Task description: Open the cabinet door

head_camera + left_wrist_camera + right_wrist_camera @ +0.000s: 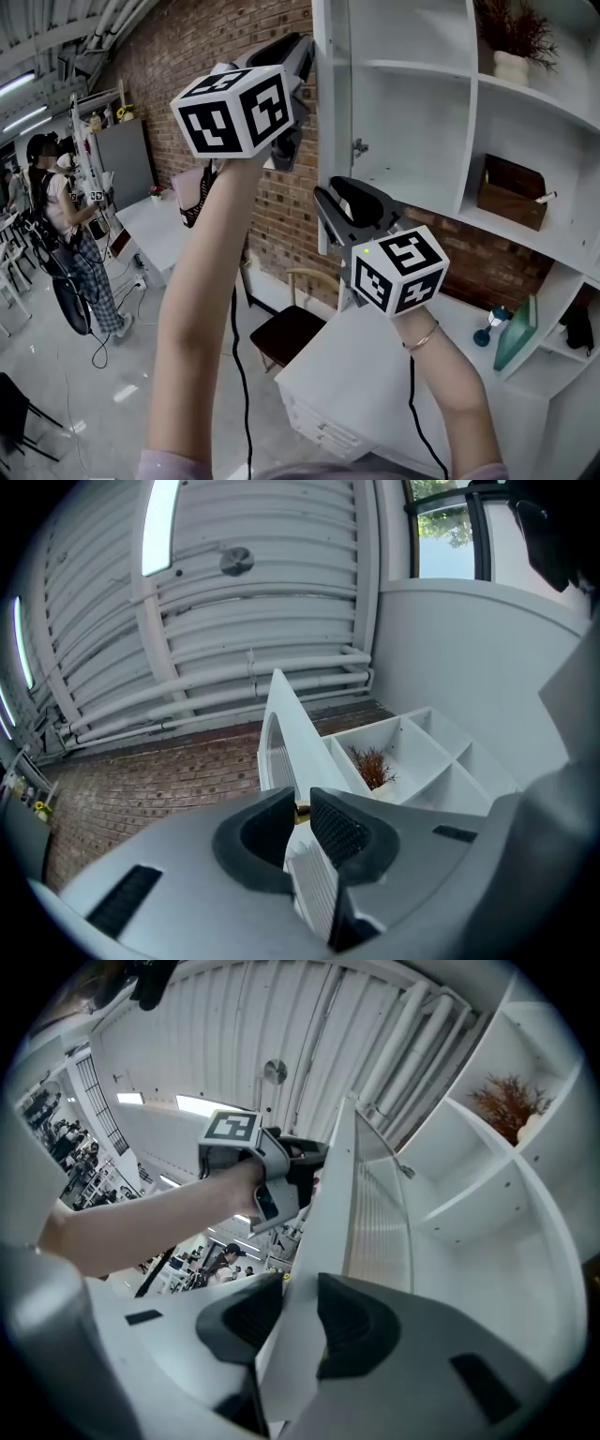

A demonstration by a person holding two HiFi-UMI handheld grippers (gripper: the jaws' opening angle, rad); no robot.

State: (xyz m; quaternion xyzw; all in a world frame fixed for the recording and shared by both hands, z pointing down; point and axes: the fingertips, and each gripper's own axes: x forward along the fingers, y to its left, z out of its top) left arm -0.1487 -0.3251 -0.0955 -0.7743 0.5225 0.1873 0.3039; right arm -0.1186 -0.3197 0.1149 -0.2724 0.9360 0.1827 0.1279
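The white ribbed cabinet door [320, 112] is standing swung out, edge-on, at the left side of the white open-shelved cabinet [466, 112]. The left gripper [300, 819] is clamping the door's free edge high up. The right gripper [286, 1321] is clamping the same edge lower down. A brown box [511, 192] is sitting on the cabinet's middle shelf.

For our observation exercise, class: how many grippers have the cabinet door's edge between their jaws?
2. The left gripper sits higher on the cabinet door; the right gripper sits lower on the same edge. None seems hidden.
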